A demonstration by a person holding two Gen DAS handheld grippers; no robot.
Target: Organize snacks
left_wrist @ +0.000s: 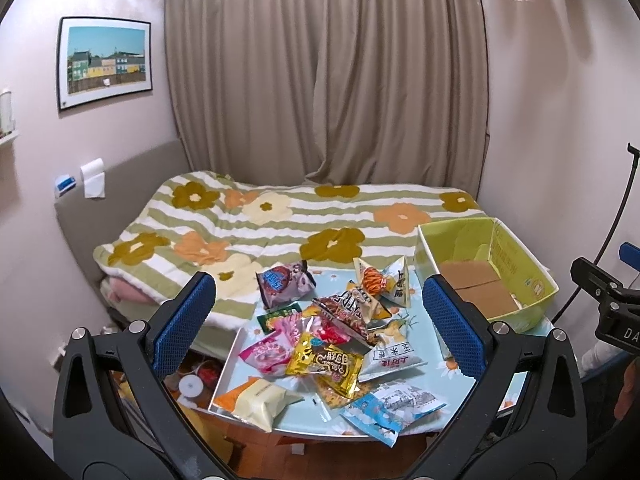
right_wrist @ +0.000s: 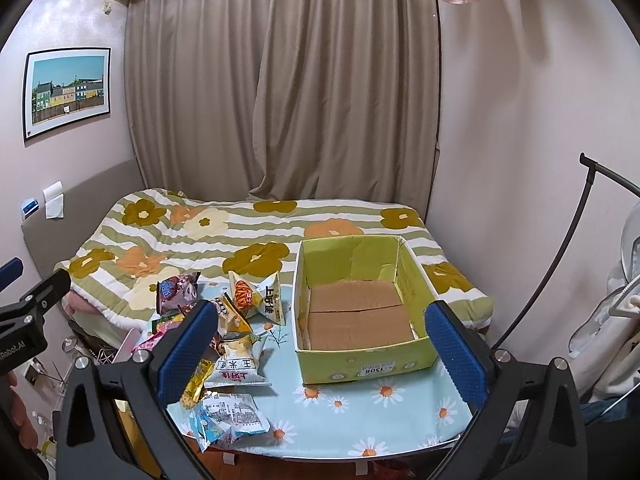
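Both grippers, left gripper [left_wrist: 318, 320] and right gripper [right_wrist: 320, 344], spread wide and empty; risk of knocking the blue packet [left_wrist: 390, 404] overhanging the table [right_wrist: 360, 420] front edge while reaching into the loose snack pile [left_wrist: 320, 336], well short of the box [right_wrist: 360, 356].

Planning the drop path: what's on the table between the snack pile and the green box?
Nothing: in the right wrist view a bare strip of daisy tablecloth separates the snack pile from the green cardboard box.

light: soft, even indoor | focus: sharp | edges: fisheye-bent, dark corners
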